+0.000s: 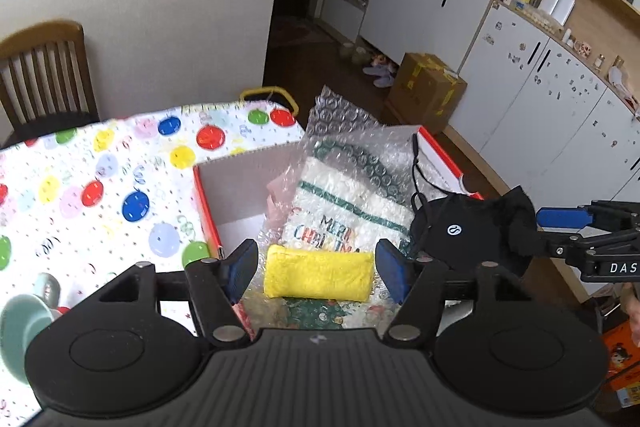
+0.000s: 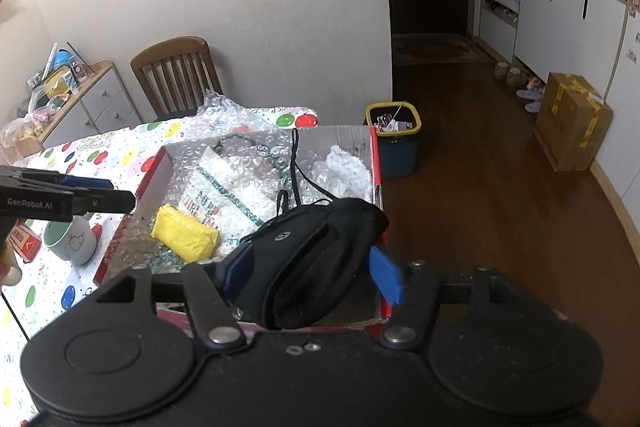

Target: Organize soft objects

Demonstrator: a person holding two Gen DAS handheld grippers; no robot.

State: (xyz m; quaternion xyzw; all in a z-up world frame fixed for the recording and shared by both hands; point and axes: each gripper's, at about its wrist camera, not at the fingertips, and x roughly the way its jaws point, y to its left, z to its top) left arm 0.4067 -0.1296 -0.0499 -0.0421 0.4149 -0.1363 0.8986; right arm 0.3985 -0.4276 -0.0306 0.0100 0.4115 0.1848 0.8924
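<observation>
With the right gripper [image 2: 312, 275] clamped on the black pouch [image 2: 308, 255] over the box's [image 2: 376, 155] near right corner, lower it fully inside before letting go — the left gripper [image 1: 316, 267] hangs open above the yellow towel [image 1: 318, 277], untouched, at the near edge.

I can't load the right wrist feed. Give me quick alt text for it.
The right gripper has a black pouch between its blue fingers, over the near corner of a red-edged cardboard box. A yellow rolled cloth and a bubble-wrapped Christmas towel lie in the box; the left gripper reaches in from the left above a mug.
</observation>
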